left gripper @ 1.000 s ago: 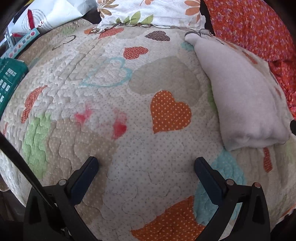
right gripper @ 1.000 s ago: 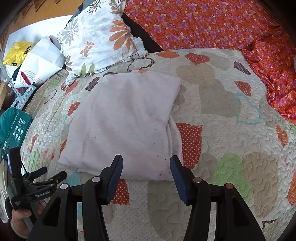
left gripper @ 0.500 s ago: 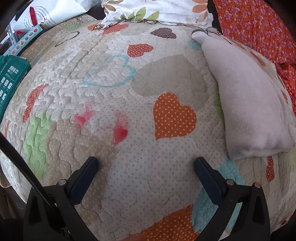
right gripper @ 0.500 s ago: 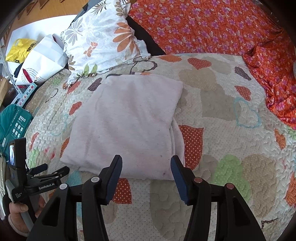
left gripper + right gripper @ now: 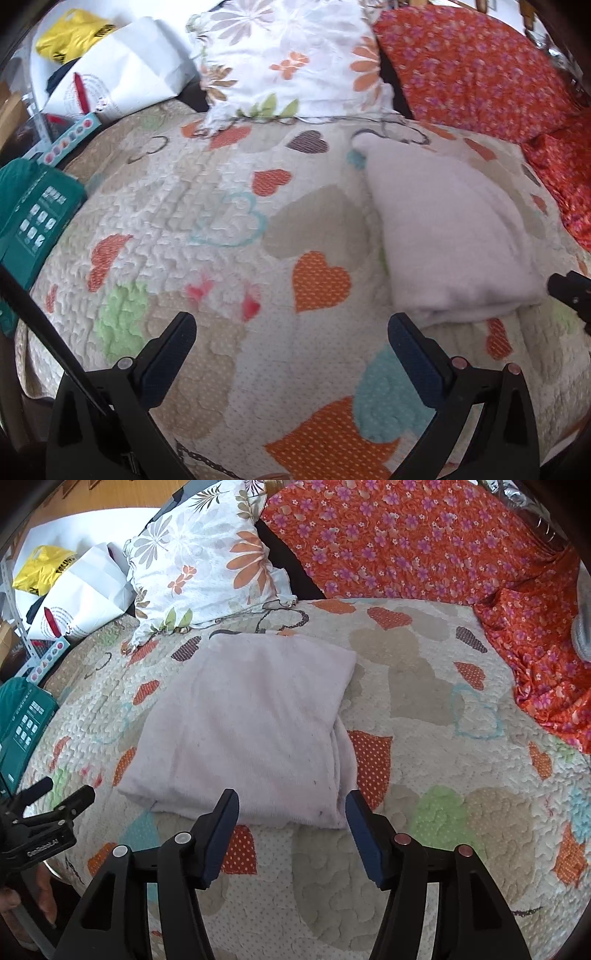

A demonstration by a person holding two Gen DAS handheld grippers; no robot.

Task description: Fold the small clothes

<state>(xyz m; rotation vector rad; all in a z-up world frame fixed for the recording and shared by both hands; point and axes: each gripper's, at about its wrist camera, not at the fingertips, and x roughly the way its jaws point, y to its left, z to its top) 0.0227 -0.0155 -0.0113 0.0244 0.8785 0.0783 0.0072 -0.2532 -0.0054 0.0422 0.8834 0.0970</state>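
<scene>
Cloth: a pale pink cloth lies folded into a thick rectangle on the quilt, its near edge just ahead of the right gripper; several layers show at its near right corner.
Cloth from the left: in the left view it sits off to the right, apart from the left gripper.
Right gripper: jaws apart, holding nothing, hovering just short of the cloth's near edge.
Left gripper: jaws wide apart, empty, over bare quilt; it also shows at the left edge of the right view.
Change: over the last second the cloth has kept its shape and place. The left view has tilted up, so more of the pillow and red sheet now shows, and the tip of the right gripper has come into sight at its right edge. The right gripper has barely shifted.
Meaning: neither tool is working the fabric, so this fold looks finished, or a last half-fold is about to begin; which one I cannot tell.
Surroundings: a flowered pillow lies beyond the cloth, a green box at the quilt's left edge.
</scene>
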